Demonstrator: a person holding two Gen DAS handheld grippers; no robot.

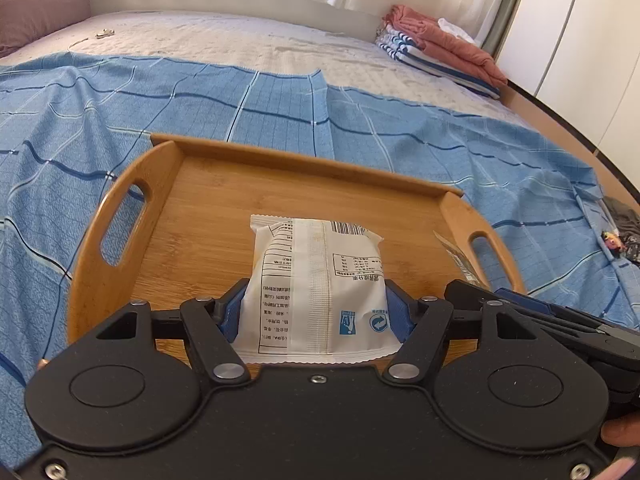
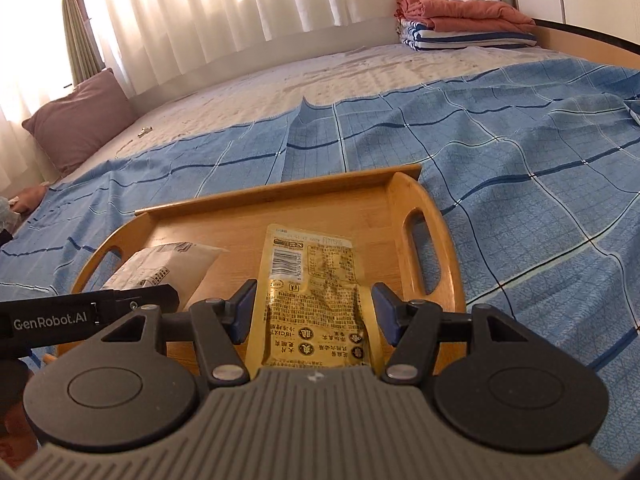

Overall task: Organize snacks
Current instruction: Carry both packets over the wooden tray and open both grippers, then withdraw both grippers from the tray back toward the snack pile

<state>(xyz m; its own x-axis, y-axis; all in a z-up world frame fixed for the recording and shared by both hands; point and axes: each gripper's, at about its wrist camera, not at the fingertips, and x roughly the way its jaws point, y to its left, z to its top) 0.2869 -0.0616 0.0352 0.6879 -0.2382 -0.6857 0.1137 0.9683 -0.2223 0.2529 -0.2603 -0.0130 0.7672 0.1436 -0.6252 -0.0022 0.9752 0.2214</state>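
A wooden tray (image 1: 120,216) with cut-out handles lies on the blue checked bed sheet; it also shows in the right wrist view (image 2: 444,240). My left gripper (image 1: 316,312) is shut on a white snack packet (image 1: 320,276), held over the tray floor. My right gripper (image 2: 312,312) has its blue pads on both sides of a yellow snack pouch (image 2: 312,280) that lies over the tray; a small gap shows at the right pad. The white packet (image 2: 168,268) and the left gripper's body show at the left of the right wrist view.
Blue checked sheet (image 1: 360,120) covers the near half of the bed. Folded towels and clothes (image 1: 440,48) are stacked at the far right corner. A brown pillow (image 2: 80,124) lies at the far left. A white wardrobe (image 1: 580,40) stands to the right.
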